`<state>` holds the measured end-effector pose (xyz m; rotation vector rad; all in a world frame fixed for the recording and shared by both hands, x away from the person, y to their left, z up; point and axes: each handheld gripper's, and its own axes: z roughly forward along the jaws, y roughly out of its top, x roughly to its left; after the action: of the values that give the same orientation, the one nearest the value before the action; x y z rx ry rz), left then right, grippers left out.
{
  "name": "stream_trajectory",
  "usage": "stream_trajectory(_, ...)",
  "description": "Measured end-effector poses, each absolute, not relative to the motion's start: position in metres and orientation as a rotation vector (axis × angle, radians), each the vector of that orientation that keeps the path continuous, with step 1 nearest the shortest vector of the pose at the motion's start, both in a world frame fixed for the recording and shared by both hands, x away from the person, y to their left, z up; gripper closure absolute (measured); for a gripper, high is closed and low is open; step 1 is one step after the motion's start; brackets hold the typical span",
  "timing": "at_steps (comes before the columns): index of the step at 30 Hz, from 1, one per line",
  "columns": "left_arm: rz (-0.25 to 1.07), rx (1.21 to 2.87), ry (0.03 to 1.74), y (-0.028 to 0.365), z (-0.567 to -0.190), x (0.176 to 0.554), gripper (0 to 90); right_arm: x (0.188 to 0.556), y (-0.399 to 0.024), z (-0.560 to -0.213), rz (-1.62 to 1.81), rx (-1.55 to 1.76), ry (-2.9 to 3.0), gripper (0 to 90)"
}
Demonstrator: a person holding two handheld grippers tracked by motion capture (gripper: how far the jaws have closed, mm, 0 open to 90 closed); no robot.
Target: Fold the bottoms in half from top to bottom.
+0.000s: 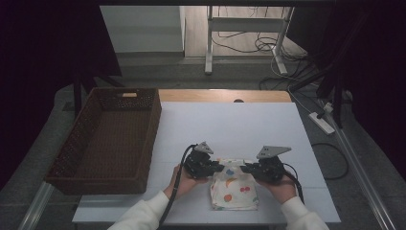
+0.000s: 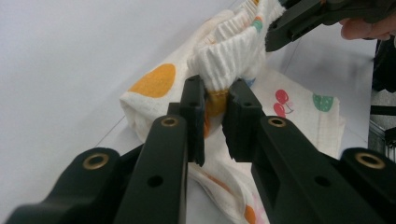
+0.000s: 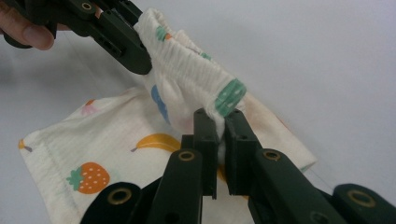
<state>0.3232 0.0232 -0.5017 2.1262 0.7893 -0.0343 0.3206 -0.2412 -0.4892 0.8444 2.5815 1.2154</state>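
A small white garment with a fruit print [image 1: 234,188] lies on the white table near its front edge. Its ribbed, elastic top edge [image 2: 229,56] is lifted off the table between the two grippers. My left gripper [image 1: 219,167] is shut on the left end of that edge, and in the left gripper view [image 2: 216,100] the cloth is pinched between the pads. My right gripper [image 1: 243,168] is shut on the right end, with the fabric [image 3: 187,79] squeezed between its pads [image 3: 220,122]. The rest of the garment [image 3: 93,154] stays flat on the table.
A large brown wicker basket [image 1: 76,143] stands at the table's left side, open at the top. The white table surface [image 1: 230,124] stretches behind the garment. A desk frame and cables [image 1: 268,45] are on the floor beyond the table.
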Motion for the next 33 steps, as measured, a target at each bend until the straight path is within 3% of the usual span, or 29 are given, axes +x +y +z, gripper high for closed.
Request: stream_trajectory(33, -0.051, 2.140, 0.769, 0.019, -0.504, 0.303, 78.2, 0.300, -0.247, -0.489, 1.209, 0.825, 2.608, 83.7)
